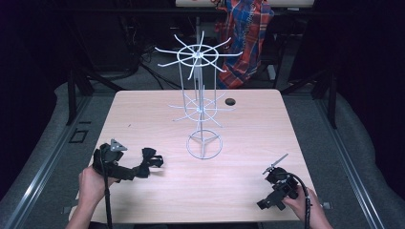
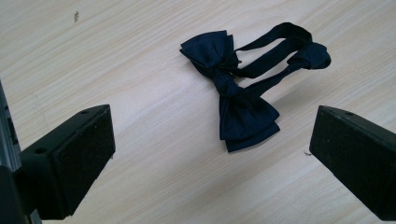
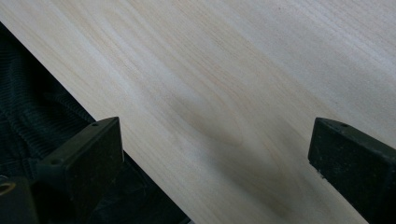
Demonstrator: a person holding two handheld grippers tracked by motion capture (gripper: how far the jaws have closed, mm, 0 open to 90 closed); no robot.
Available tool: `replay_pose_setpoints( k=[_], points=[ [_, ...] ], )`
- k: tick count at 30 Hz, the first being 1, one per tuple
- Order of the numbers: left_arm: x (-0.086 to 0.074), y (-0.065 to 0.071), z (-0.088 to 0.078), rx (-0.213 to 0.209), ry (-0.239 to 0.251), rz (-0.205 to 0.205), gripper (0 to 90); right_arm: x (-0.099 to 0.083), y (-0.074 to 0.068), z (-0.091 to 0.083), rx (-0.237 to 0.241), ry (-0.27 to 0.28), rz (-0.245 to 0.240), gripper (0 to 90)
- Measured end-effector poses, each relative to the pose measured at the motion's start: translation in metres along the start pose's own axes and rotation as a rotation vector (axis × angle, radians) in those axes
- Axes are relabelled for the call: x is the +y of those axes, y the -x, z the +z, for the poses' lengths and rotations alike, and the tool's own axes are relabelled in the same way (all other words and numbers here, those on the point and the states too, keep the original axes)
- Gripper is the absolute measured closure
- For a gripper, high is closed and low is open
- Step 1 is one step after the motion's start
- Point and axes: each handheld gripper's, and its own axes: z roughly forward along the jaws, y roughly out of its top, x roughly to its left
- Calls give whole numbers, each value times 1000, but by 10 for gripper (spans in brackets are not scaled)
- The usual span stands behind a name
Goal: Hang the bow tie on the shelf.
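The dark navy fabric bow tie (image 2: 243, 100) with its looped strap is lying flat on my light wood table (image 1: 248, 191), near the left edge. My left gripper (image 2: 210, 154) hangs right over it, jaws wide apart. My right gripper (image 3: 215, 158) is spread too, nothing in it, over bare wood at the table's edge. No labels I can read.

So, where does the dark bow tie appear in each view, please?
High view: the bow tie lies at lower left, just ahead of the left gripper.
Left gripper view: upper centre, between and beyond the open jaws.
Right gripper view: not there.
Shared landmark: the wooden table.
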Motion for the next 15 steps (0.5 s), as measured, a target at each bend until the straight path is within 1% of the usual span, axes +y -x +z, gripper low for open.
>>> replay_pose_setpoints(
  k=[1, 2, 4, 6, 7, 8, 9, 10, 11, 12, 13, 15],
  points=[
    [0, 1, 0, 4, -5, 4, 2, 0, 0, 0, 0, -1, -2, 29],
    [1, 1, 1, 0, -11, 9, 2, 0, 0, -1, -4, -9, -5, 29],
    [1, 2, 1, 8, -8, 10, 2, 0, 0, -1, 1, -9, -5, 29],
    [2, 3, 1, 3, -13, 16, 1, 0, 0, -1, -3, -16, -8, 29],
    [3, 5, 2, -7, -15, 19, 1, 1, 1, -1, -11, -23, -15, 29],
    [3, 5, 2, -7, -15, 19, 1, 1, 1, -1, -7, -21, -14, 30],
    [4, 6, 4, -22, -21, 24, 1, 1, 0, -1, -11, -21, -12, 31],
    [4, 6, 4, -22, -21, 24, 1, 0, -2, 1, 9, 6, 13, 32],
    [4, 8, 7, -34, -27, 33, 1, 0, -1, 1, 7, -1, 5, 32],
    [4, 8, 7, -34, -27, 33, 1, 0, -1, 1, -7, -10, -4, 32],
    [5, 10, 8, -35, -34, 41, 1, 0, -1, 1, -6, -10, -3, 32],
    [6, 11, 9, -34, -33, 43, 1, 0, -1, 1, -8, -4, 3, 32]
  ],
)
